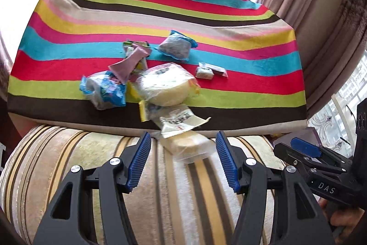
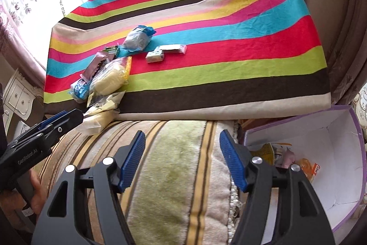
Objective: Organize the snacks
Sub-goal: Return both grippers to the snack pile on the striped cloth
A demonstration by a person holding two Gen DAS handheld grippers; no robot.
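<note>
Your snacks (image 1: 158,82), crinkly clear, blue and pink packets, lie heaped on the striped cushion (image 1: 229,22), near its front edge. Your left claw (image 1: 183,157) and right claw (image 2: 182,160) both hover released, angled down, grasping nothing.

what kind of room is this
Probably a home living room or bedroom: a plush striped sofa cushion, a striped cloth by a curtained window, and a white ornate cabinet.

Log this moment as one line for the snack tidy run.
left gripper: open, empty | right gripper: open, empty | crinkly plastic snack packets: heaped on striped cushion | purple-edged white cardboard box: holds some snacks
</note>
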